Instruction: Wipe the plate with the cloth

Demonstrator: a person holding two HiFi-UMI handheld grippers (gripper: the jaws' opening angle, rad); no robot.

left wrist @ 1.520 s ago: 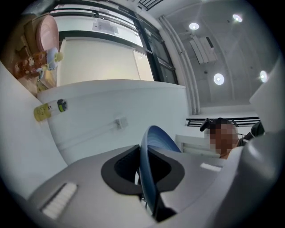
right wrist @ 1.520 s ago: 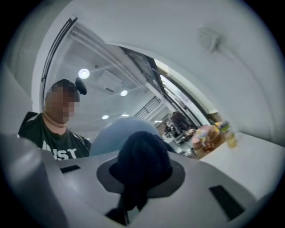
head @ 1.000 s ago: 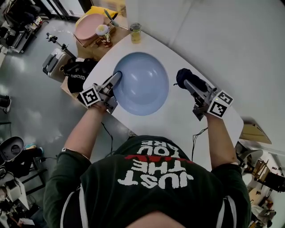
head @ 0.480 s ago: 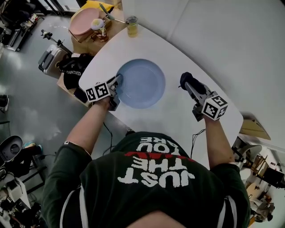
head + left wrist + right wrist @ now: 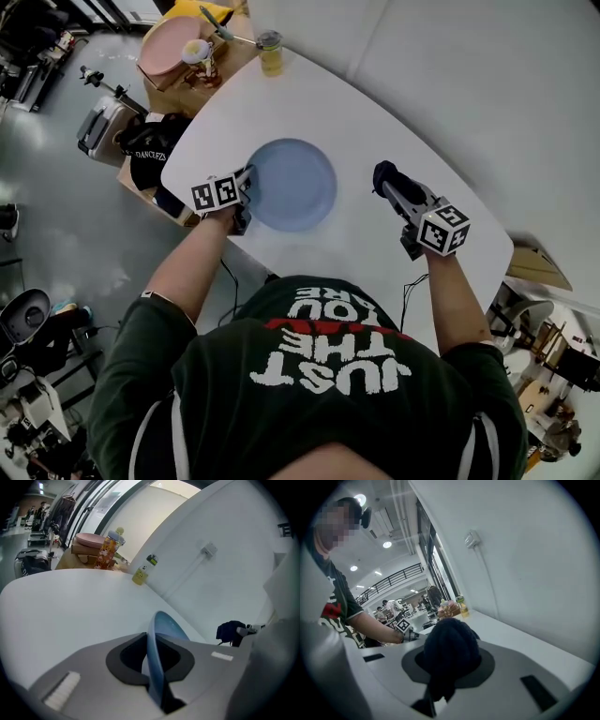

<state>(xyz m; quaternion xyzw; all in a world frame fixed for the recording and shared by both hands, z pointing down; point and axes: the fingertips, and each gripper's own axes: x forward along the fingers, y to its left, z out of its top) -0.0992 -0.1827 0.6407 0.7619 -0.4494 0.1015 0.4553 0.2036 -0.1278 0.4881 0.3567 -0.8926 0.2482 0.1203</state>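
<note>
Both grippers have dropped since 1 second ago, and the blue plate (image 5: 292, 185) has come down with them. It filled way more of the head view back then; now it looks smaller and sits low over the white table (image 5: 394, 112). Can't tell if it's fully resting on the top yet.

Left gripper (image 5: 246, 180) has its 2 jaws squeezed onto the plate's near-left rim. In the left gripper view the rim runs edge-on right between the dark pads, so it's a solid pinch.

Right gripper (image 5: 392, 187) is off to the right of the plate, clearly apart from it. Its jaws are clamped on the dark navy cloth (image 5: 449, 646), which bunches into a ball at the tips. Cloth isn't touching the plate.

Other stuff: a small yellow bottle (image 5: 270, 52) stands at the far edge of the table. Past that edge there's a wooden box (image 5: 178, 89) with a pink dish (image 5: 161, 45) and a patterned cup (image 5: 198, 58) on it, plus a black bag (image 5: 150, 150) on the floor side.
</note>
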